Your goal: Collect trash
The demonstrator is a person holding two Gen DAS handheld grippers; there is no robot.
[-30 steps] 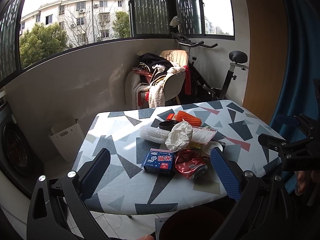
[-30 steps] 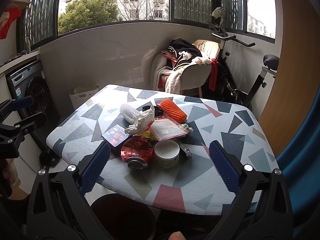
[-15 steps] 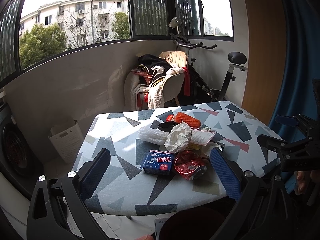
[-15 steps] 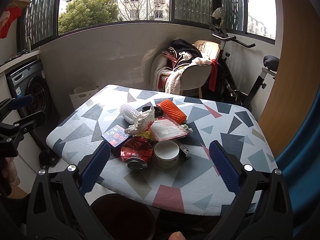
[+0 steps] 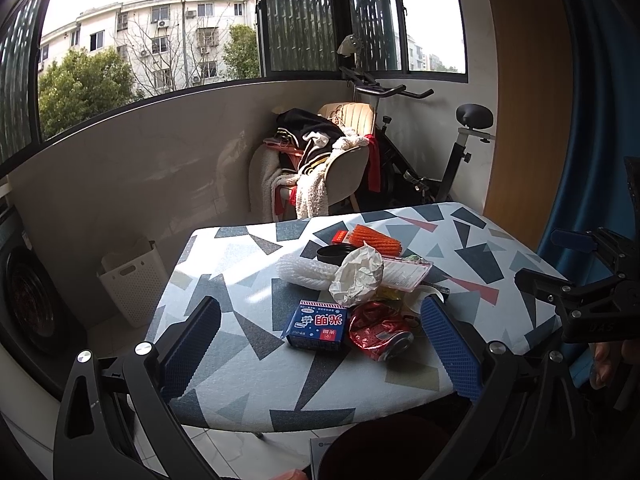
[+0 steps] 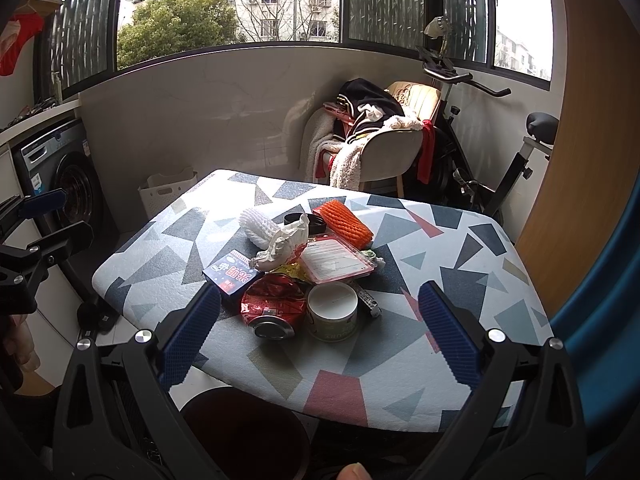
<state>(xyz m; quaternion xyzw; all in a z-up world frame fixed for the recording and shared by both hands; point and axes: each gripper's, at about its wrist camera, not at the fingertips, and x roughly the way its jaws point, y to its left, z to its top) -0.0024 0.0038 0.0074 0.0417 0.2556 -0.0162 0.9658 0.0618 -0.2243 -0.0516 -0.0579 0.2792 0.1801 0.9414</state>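
Across the last second almost nothing had shifted: both views had only drifted slightly, and every piece of trash lay where it had been, so collection had not yet begun.

In the left wrist view, the left gripper [image 5: 320, 344] sat at the bottom of the frame, spread wide and empty, short of the table [image 5: 224, 276]. Just above centre lay the blue box [image 5: 318, 326], touching the crushed red can [image 5: 378, 332] to its right, with the crumpled paper [image 5: 358, 276] above them. At the right edge the right gripper [image 5: 576, 276] hung beside the table.

In the right wrist view, the same right gripper [image 6: 320, 334] also stood spread and empty. From left to right near centre lay the blue box [image 6: 231, 276], the red can [image 6: 274, 306] and the white tub [image 6: 333, 310]. A dark red bin [image 6: 248, 432] showed at lower centre below the table's edge, likely where the trash belongs. The can and box looked the nearest first picks.
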